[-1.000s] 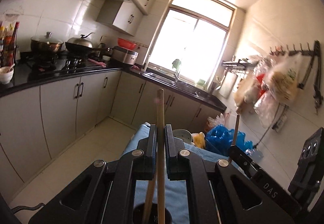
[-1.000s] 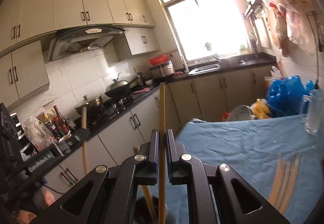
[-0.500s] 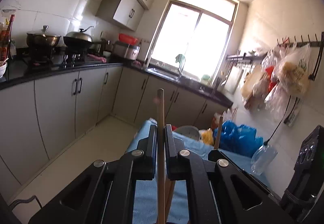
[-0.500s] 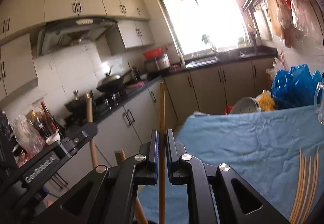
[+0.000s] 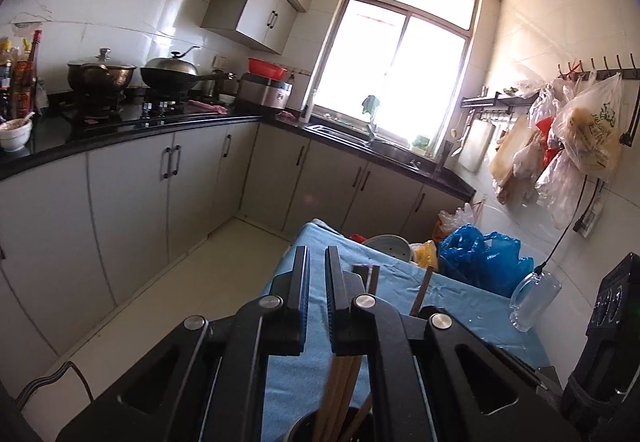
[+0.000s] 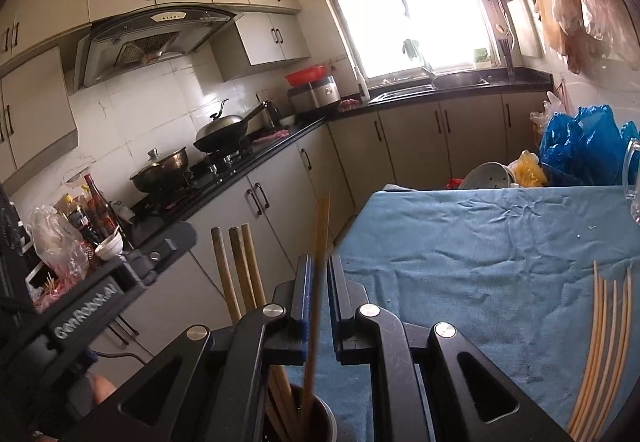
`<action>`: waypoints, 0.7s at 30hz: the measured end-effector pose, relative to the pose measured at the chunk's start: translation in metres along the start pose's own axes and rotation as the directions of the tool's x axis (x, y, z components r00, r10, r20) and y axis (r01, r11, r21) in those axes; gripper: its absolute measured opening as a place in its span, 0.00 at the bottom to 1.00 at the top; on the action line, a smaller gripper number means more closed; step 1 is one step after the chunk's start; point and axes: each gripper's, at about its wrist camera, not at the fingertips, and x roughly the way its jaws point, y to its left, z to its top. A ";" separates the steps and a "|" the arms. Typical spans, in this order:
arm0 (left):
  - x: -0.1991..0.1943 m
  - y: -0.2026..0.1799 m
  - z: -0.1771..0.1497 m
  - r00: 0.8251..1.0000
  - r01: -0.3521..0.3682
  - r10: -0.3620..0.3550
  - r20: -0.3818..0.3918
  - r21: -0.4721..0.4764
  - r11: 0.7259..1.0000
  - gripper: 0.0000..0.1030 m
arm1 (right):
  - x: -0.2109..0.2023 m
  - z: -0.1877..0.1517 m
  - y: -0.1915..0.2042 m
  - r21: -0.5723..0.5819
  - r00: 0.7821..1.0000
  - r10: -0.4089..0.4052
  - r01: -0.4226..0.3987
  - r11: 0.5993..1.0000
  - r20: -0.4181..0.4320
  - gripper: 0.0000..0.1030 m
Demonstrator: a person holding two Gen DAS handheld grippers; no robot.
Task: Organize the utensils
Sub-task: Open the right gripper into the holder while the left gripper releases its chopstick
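Observation:
My left gripper [image 5: 317, 254] stands shut to a narrow slit with nothing between its pads. Below it, brown chopsticks [image 5: 340, 382] lean in a dark round holder [image 5: 304, 428] on the blue tablecloth [image 5: 452, 306]. My right gripper [image 6: 319, 262] hangs over the same holder [image 6: 324, 418], and its jaws are opening. A blurred pale chopstick [image 6: 320, 242] slides loose between them, its lower end inside the holder. Three thicker wooden sticks [image 6: 236, 274] rise from the holder beside the left gripper's black arm [image 6: 132, 266]. Several pale chopsticks [image 6: 604, 342] lie on the cloth at the right.
A glass mug [image 5: 534, 300] stands near the wall on the tablecloth [image 6: 500, 242]. Blue plastic bags [image 5: 480, 258] and a grey bowl [image 5: 390, 246] sit beyond the table's far edge. Kitchen cabinets and a black counter [image 5: 120, 138] run along the left, with bare floor between.
The chopstick held upright in the left jaws has dropped out into the holder. The right gripper's chopstick has slipped lower and tilted. Both grippers have sunk toward the table.

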 end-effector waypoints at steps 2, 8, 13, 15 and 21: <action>-0.011 0.003 0.001 1.000 -0.019 0.019 -0.005 -0.011 1.000 0.07 | -0.006 0.000 -0.001 0.002 1.000 -0.003 0.003 1.000 0.005 0.17; -0.055 0.007 -0.006 0.998 -0.062 0.063 0.017 -0.046 0.997 0.26 | -0.032 -0.004 -0.009 0.007 1.000 -0.023 0.023 1.000 0.020 0.27; -0.078 -0.009 -0.021 0.998 -0.065 0.065 0.005 -0.029 0.997 0.34 | -0.055 -0.019 -0.030 0.045 0.998 -0.061 0.061 0.997 -0.002 0.33; -0.081 -0.019 -0.026 0.999 -0.045 0.045 -0.012 -0.017 0.999 0.37 | -0.065 -0.027 -0.044 0.075 0.996 -0.083 0.084 0.994 -0.012 0.41; -0.082 -0.068 -0.053 0.995 0.038 -0.032 -0.094 0.063 0.997 0.40 | -0.098 -0.051 -0.096 0.154 0.984 -0.164 0.172 0.973 -0.063 0.47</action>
